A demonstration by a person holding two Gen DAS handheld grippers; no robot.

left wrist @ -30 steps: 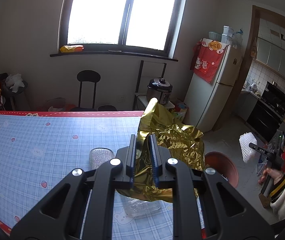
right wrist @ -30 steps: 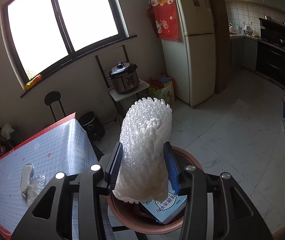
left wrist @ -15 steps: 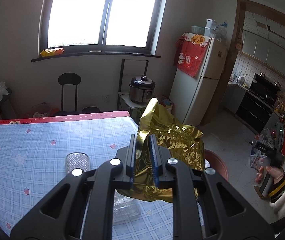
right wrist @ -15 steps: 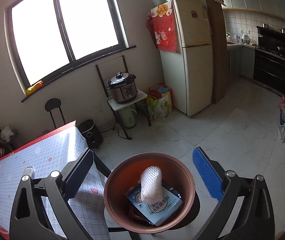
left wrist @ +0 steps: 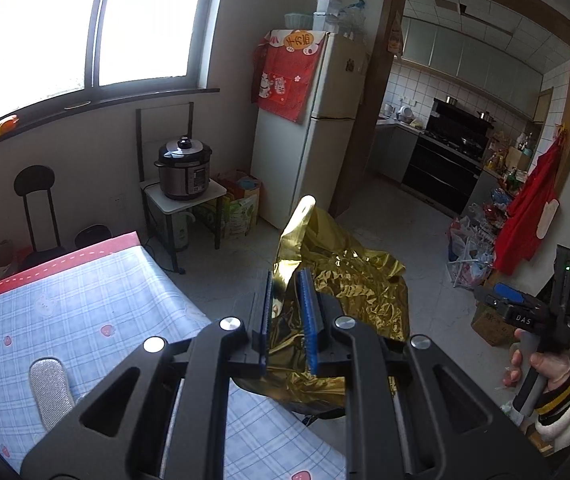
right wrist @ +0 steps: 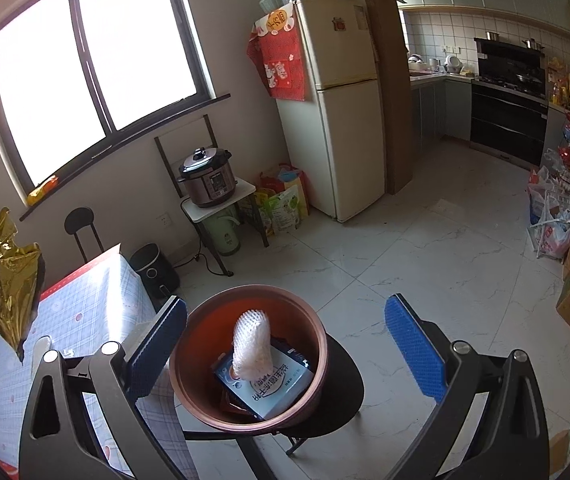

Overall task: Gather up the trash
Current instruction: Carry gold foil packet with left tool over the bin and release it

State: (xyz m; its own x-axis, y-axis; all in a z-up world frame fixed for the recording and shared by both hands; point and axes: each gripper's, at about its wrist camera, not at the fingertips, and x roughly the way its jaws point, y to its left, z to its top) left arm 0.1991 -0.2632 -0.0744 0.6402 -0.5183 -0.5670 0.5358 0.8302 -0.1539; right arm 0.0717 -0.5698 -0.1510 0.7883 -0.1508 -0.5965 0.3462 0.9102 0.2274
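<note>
**Foil on its way, bin not yet under it**

The left gripper (left wrist: pixel 285 312) is clamping narrow on the gold foil (left wrist: pixel 349 300), which is hanging past the table (left wrist: pixel 85 300) corner, over the floor. The right gripper (right wrist: pixel 285 344) is standing wide and empty above the bin (right wrist: pixel 205 380); its jaws have just been opening, and nothing is between them. The foam net (right wrist: pixel 251 344) is already lying in the bin on a box (right wrist: pixel 269 384).

The risk, as I judge it, is in the foil: it is broad, crinkled and light, so letting go too soon is likely sending it to the floor, or draping it over the rim. It is also blocking the left camera's sight of the bin.

The bin is sitting on a stool (right wrist: pixel 345 384) just beside the table edge, so a knock from either gripper could be tipping it. The floor beyond is lying open, giving the right gripper room to clear away.
</note>
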